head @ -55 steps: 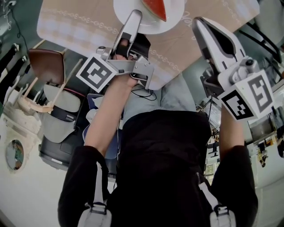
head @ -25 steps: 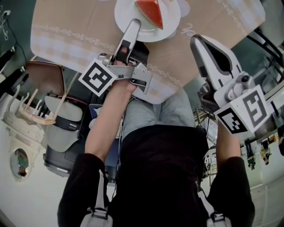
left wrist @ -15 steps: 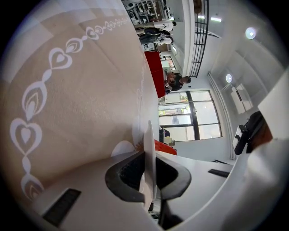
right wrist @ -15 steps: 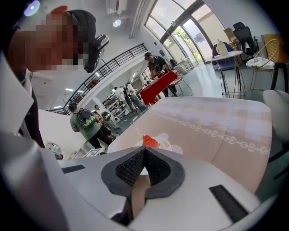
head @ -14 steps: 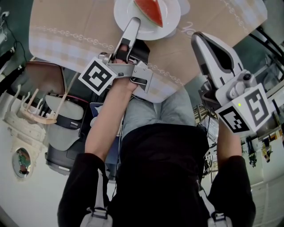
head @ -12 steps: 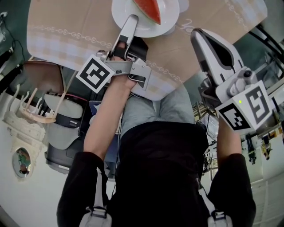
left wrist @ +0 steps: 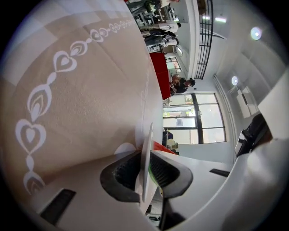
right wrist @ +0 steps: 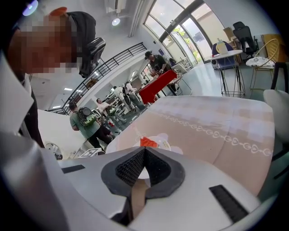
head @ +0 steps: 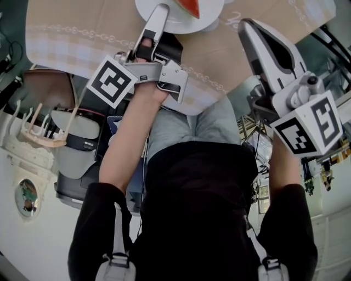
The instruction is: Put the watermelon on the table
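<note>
A red watermelon slice (head: 190, 6) lies on a white plate (head: 164, 23) on the beige tablecloth of the table (head: 77, 33). My left gripper (head: 159, 12) is shut on the plate's near rim (left wrist: 146, 158), which stands edge-on between its pads. Its jaws have just been opening slightly, with the rim still between them. The slice's red tip (left wrist: 161, 147) shows just past the rim. My right gripper (head: 248, 28) hovers shut and empty above the table's near right edge. From its view the slice (right wrist: 147, 142) and the plate (right wrist: 163, 143) lie ahead on the cloth (right wrist: 216, 131).
A brown chair (head: 38, 90), a wooden rack (head: 30, 129) and a grey bag (head: 77, 148) stand on the floor at the left. Several people (right wrist: 83, 122) and a red table (right wrist: 158, 81) are far off in the hall.
In the head view the plate, the table edge and both grippers sit slightly higher, so the view has tilted. Neither gripper has shifted against the table.
</note>
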